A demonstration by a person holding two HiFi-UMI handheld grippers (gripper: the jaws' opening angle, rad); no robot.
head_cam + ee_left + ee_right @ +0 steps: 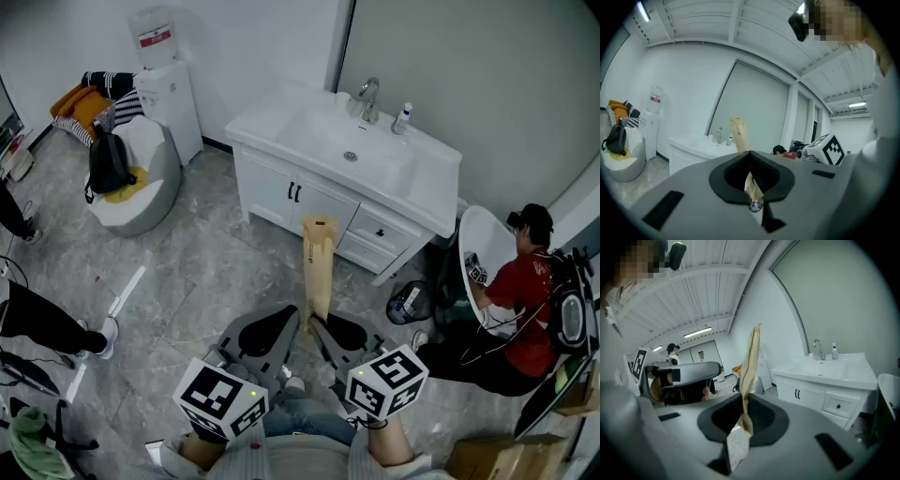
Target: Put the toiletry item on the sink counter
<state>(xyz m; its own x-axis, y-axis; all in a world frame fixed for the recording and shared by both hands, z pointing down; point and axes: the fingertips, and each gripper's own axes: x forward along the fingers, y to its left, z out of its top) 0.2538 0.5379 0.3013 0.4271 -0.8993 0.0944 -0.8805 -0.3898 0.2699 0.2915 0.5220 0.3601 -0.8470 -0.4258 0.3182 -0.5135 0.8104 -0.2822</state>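
Head view: I stand on the grey tiled floor (pixel 211 248), well short of the white sink desk with a sunken basin (pixel 427 183), which lies at the far side of the room. The long tan paper-wrapped toiletry packet (pixel 319 262) stands nearly upright in the air in front of me, near my body and well apart from the desk. Its lower end is pinched from the left by my left tongs (pixel 298 323) and from the right by my right tongs (pixel 324 326).

Left gripper view: the left tongs are pressed onto the packet, whose top rises above them towards the far wall.

Right gripper view: the right tongs likewise clamp the packet's bottom edge, with the desk to the right beyond.

Progress, as I judge it: the pick-up is done and the item is secure in a two-sided hold; the placement is not yet begun. The desk top carries only a chrome faucet (pixel 367 97) and a small white bottle (pixel 402 118) at its far edge. What is left is to cross the floor, lower the packet onto free desk top beside the basin, and spread both tongs.
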